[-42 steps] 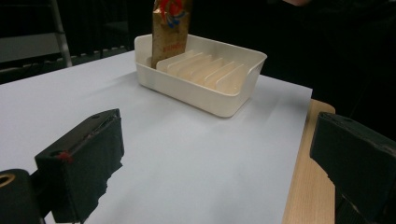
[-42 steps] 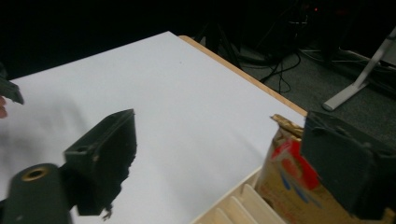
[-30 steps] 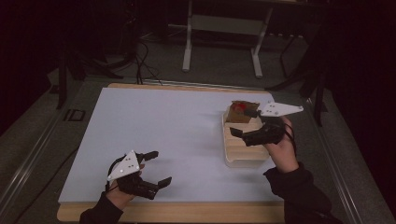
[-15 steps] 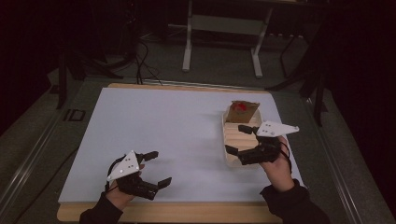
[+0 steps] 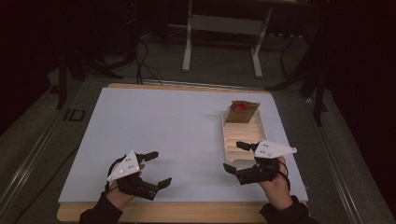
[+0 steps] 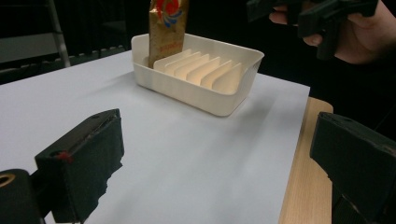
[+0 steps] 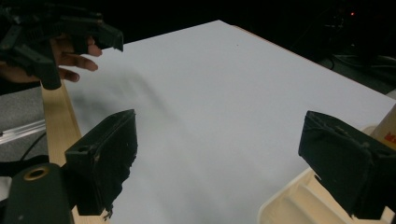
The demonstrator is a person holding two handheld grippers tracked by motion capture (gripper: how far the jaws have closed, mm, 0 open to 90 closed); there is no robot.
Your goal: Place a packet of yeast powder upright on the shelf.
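One white sheet is spread over the wooden table, giving a bare work surface, with nothing lying between the hands and the rack. At about two o'clock on the sheet a cream slotted tray is set lengthwise; its dividers are meant, it is judged, to keep flat packets upright. A gold snack packet is stood in the slot at the tray's far end, the nearer slots being left empty. The right gripper is held over the tray's near end at five o'clock, jaws wide apart and gripping nothing. The left gripper is rested at seven o'clock, likewise spread and empty.
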